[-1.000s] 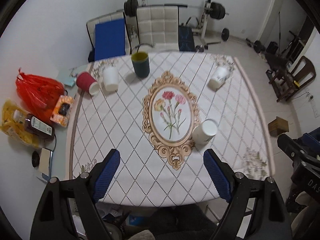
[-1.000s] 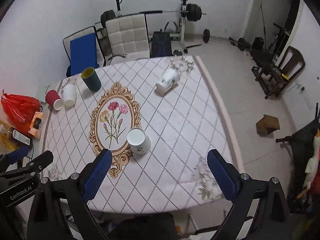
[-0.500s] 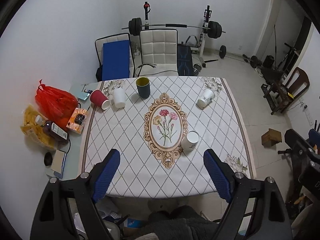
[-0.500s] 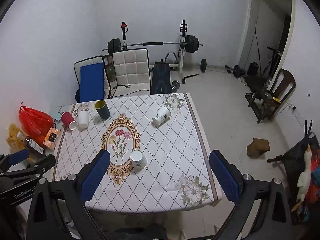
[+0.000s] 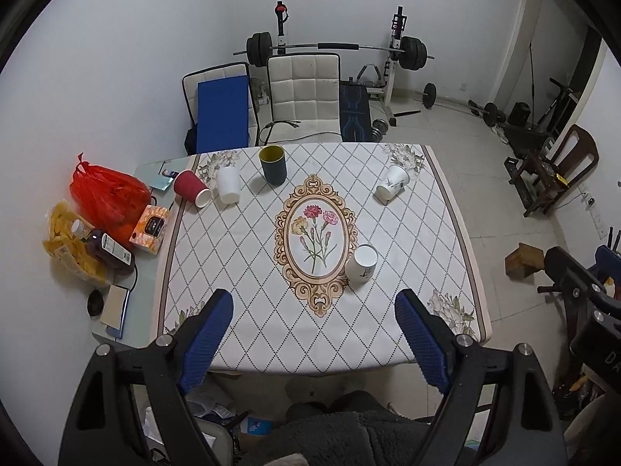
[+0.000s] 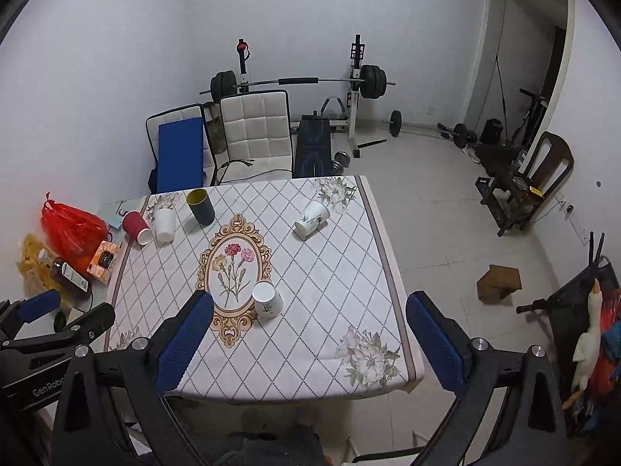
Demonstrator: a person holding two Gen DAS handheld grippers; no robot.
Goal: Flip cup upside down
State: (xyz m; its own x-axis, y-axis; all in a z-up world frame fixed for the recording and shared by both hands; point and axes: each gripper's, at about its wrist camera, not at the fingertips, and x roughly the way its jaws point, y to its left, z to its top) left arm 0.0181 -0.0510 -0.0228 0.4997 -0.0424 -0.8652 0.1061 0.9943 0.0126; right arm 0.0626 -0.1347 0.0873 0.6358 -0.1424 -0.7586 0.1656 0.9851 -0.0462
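Cup point(image 5: 361, 263) point(image 6: 267, 299), white with a small print, stands on the bench point(image 5: 240, 272) point(image 6: 333, 291) at the right edge of the oval flower picture point(image 5: 316, 237) point(image 6: 233, 264); whether its mouth faces up or down cannot be told. The left gripper point(image 5: 313, 339) and right gripper point(image 6: 309, 341) both hang spread wide and empty, well apart from it. Another white cup point(image 5: 391, 186) point(image 6: 312, 219) lies tipped over near the far right corner.
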